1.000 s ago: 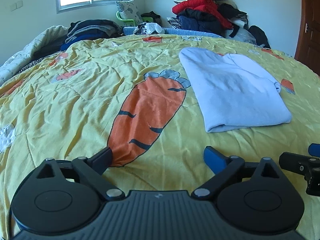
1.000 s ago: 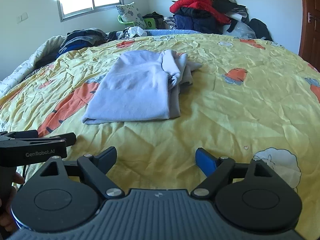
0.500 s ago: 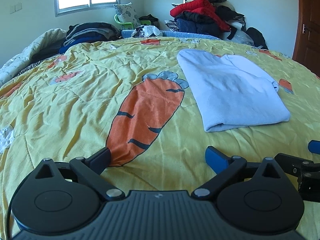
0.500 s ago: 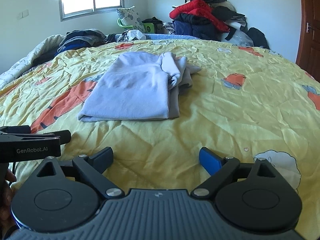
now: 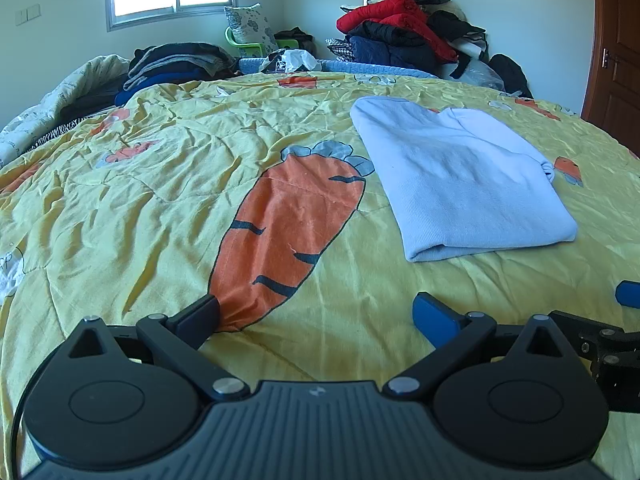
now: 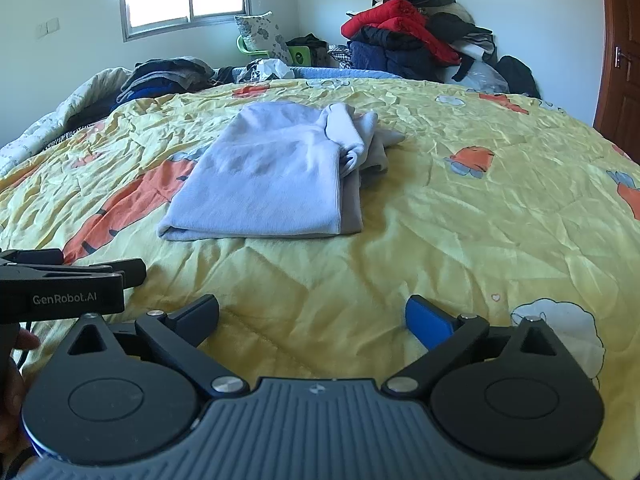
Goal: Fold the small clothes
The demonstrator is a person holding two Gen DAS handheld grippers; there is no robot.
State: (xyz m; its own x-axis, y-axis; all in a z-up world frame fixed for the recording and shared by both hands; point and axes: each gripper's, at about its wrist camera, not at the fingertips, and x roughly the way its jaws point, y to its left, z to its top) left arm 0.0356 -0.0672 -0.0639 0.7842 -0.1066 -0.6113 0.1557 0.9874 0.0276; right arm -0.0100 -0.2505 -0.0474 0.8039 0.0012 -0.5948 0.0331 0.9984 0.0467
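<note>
Jaws of both grippers gape empty, short of the folded sweater [image 6: 268, 184].

the hand [image 6: 16, 384] holding the left tool [image 6: 68, 276] is cut off (left edge, mostly out of frame).

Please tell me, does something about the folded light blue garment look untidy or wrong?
Yes, slightly. The light blue garment lies folded flat on the yellow bedspread, but in the right wrist view its right edge is untidy: bunched fabric, perhaps a sleeve, sticks out past the fold. Both tools are open and hold nothing.
</note>
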